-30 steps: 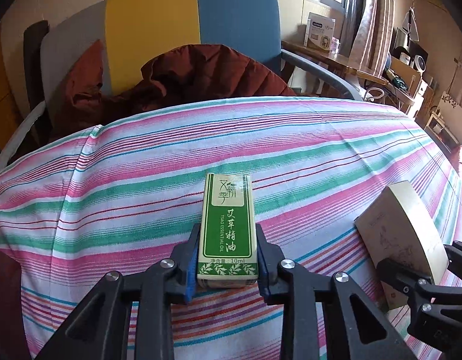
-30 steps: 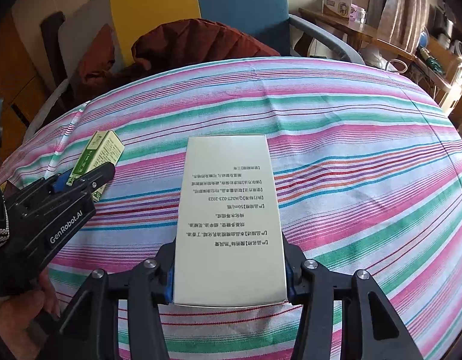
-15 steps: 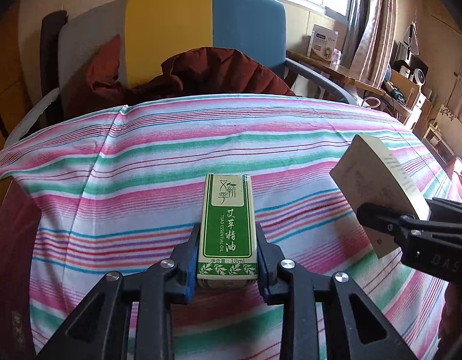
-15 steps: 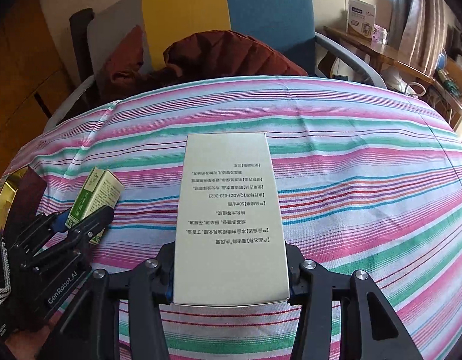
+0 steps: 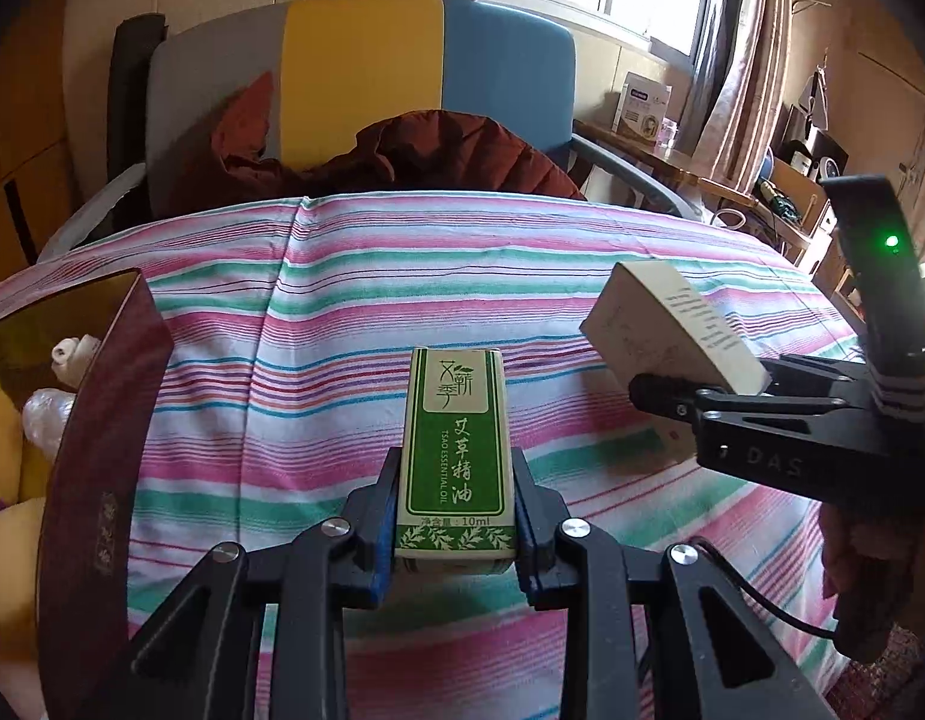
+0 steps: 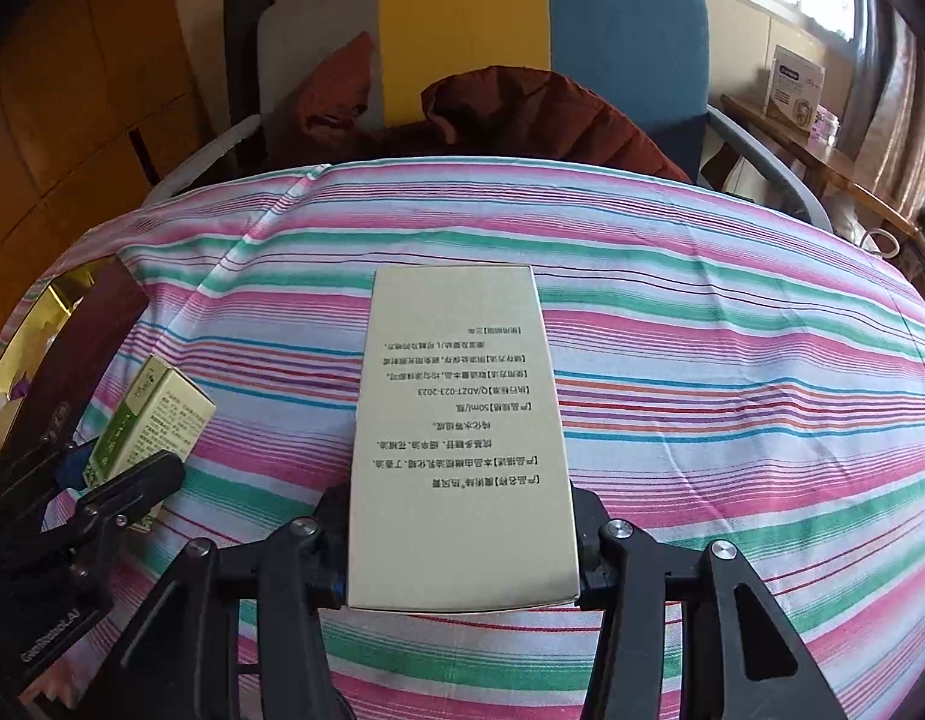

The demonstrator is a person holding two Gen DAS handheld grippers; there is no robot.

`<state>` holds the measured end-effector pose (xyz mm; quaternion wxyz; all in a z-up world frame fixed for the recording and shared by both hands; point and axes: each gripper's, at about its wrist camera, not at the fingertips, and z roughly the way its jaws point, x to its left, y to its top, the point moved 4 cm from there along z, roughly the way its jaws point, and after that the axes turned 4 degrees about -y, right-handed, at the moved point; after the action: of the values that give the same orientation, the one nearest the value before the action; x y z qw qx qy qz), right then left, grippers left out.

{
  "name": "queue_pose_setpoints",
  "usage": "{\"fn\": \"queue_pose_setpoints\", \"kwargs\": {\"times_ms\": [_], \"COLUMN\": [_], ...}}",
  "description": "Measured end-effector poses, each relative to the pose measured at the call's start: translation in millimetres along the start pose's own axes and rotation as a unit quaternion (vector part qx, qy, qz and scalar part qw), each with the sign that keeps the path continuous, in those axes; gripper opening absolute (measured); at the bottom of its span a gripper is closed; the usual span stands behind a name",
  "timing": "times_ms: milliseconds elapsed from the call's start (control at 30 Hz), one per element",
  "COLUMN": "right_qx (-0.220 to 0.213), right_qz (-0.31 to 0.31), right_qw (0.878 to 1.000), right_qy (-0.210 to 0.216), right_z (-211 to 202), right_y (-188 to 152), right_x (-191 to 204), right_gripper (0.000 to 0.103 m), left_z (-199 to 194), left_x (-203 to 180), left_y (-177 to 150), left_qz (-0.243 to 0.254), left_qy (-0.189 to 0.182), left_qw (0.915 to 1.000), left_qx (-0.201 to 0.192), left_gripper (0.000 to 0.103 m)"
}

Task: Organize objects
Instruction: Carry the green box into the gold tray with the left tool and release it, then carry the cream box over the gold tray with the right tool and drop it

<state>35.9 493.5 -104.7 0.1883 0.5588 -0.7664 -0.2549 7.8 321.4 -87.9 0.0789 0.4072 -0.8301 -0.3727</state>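
My left gripper has its fingers closed on the sides of a small green box, gripping it near the lower end; the label reads "TSAO ESSENTIAL OIL" and "10ml". I hold the box lengthwise along the fingers, above the striped cloth and apart from it. My right gripper clamps a larger cream box the same way, printed face up, text upside down from this camera, also clear of the cloth. In the left view the cream box sits to the right of the green one, tilted, with the right gripper behind it showing a green light. In the right view the green box is at lower left, in the left gripper. A dark red box with a gold inner lining stands open at the left edge of the cloth; I see pale wrapped items inside but cannot identify them. Behind the cloth is a chair with grey, yellow and blue panels, and a rust-red jacket heaped on it.
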Motion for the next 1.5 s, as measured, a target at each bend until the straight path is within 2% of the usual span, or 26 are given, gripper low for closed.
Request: {"fn": "queue_pose_setpoints", "kwargs": {"times_ms": [200,400,567,800,1033,1267,1433,1500], "right_qx": [-0.003,-0.01,-0.019,-0.031,-0.035,-0.039,-0.048,-0.053], "right_qz": [-0.025,-0.045,-0.052,-0.056,-0.041,-0.026,-0.041,-0.054], "right_qw": [1.0,0.999,0.998,0.998,0.998,0.998,0.996,0.995], "right_qy": [0.012,0.013,0.015,0.013,0.023,0.051,0.066,0.07], "right_z": [-2,-5,-7,-14,-28,-44,-57,-61], "right_y": [-7,-11,-12,-15,-11,-2,12,18], "right_x": [20,32,37,46,58,85,112,126], "right_gripper": [0.05,0.05,0.05,0.05,0.05,0.05,0.05,0.05], "left_z": [-40,-79,-105,-131,-138,-138,-133,-132], "left_x": [14,52,99,182,260,311,325,324], "left_y": [-2,-3,-1,-9,-25,-36,-44,-46], "left_qz": [-0.009,-0.049,-0.098,-0.172,-0.231,-0.255,-0.23,-0.222], "left_qy": [-0.011,-0.006,0.021,0.079,0.126,0.168,0.192,0.187], "left_qw": [0.9996,0.9975,0.992,0.9773,0.9617,0.9512,0.9539,0.9568], "left_qx": [-0.024,-0.051,-0.076,-0.096,-0.078,-0.043,-0.008,-0.001], "left_gripper": [0.03,0.03,0.03,0.03,0.03,0.03,0.03,0.039]}}
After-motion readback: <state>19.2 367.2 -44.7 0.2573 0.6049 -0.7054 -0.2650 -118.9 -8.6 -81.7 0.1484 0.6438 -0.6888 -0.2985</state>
